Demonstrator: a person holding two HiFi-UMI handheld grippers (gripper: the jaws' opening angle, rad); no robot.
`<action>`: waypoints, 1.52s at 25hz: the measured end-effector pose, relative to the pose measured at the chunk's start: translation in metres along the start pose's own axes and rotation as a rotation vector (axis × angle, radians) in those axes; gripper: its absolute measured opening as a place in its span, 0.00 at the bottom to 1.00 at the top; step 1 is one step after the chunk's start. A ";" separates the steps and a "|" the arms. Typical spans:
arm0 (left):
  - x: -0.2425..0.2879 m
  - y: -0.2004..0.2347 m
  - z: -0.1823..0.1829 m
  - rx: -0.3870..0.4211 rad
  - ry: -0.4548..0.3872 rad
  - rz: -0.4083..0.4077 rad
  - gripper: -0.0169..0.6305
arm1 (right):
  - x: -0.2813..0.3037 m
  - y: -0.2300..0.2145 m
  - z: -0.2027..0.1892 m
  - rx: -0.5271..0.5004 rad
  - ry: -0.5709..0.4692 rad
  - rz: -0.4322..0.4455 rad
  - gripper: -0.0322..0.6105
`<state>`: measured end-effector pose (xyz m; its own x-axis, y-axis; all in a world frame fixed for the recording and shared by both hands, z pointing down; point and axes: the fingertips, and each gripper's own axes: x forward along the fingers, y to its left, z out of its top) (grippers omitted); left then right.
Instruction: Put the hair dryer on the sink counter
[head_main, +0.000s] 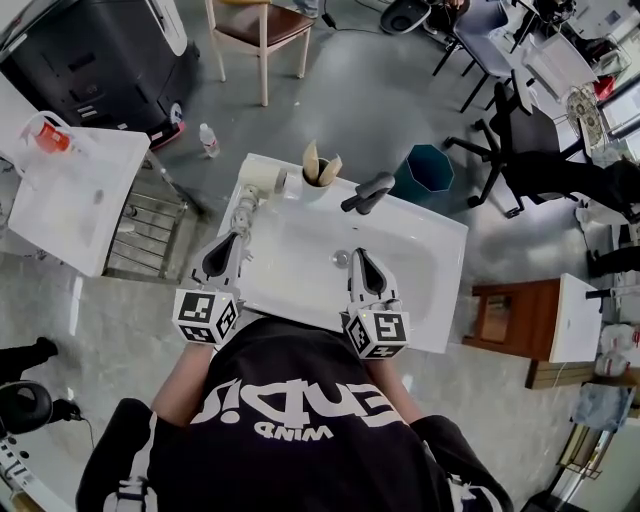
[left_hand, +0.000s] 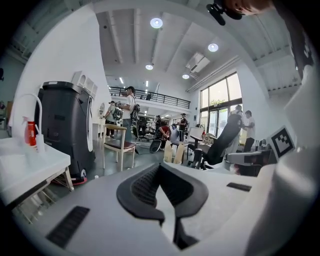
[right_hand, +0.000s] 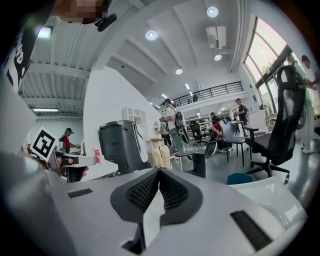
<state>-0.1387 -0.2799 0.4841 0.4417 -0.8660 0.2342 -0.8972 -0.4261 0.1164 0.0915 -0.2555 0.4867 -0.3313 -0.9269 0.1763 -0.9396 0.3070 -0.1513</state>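
Both of your hand-held grippers are shut on nothing. The left hand-held gripper (head_main: 232, 242) has its jaws pressed tip to tip, and the right hand-held gripper (head_main: 359, 256) is the same. The hair dryer (head_main: 260, 181) lies on the sink counter (head_main: 445, 280), just ahead of the left one's tips, at the counter's far left corner. Judged from that, the placing looks done.

The risk now is in how you pull away. The dryer rests right along the counter's left edge, very near those closed tips (I cannot tell whether they touch it). A forward or sideways nudge from the left hand-held gripper could roll it off onto the floor (head_main: 370, 90). A push to the right could drive it into the cup (head_main: 317, 172) of pale wooden pieces standing just beside it, or slide it down into the basin. Drawing straight back looks safest.

The counter is smooth, glossy white, so I judge it gives little grip. A dark faucet (head_main: 366, 193) stands ahead of the right hand-held gripper. Beyond the counter are a teal bin (head_main: 430, 168) and a wooden chair (head_main: 262, 30). Well off to the left, a second white basin unit (head_main: 70, 200) carries a red-topped bottle (head_main: 50, 135). The gripper views show an open, high-ceilinged workspace with people standing far off.
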 end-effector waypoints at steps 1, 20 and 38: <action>0.000 0.001 -0.001 0.004 -0.006 0.005 0.04 | 0.001 -0.001 0.000 0.000 -0.004 -0.002 0.09; 0.004 0.009 -0.013 -0.015 0.003 0.047 0.04 | 0.011 -0.006 -0.010 0.043 0.017 -0.015 0.09; 0.005 0.019 -0.016 -0.047 0.004 0.074 0.04 | 0.014 -0.007 -0.016 0.038 0.051 0.005 0.09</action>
<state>-0.1536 -0.2880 0.5033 0.3744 -0.8937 0.2474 -0.9263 -0.3481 0.1443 0.0917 -0.2674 0.5062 -0.3407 -0.9129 0.2246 -0.9343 0.3023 -0.1888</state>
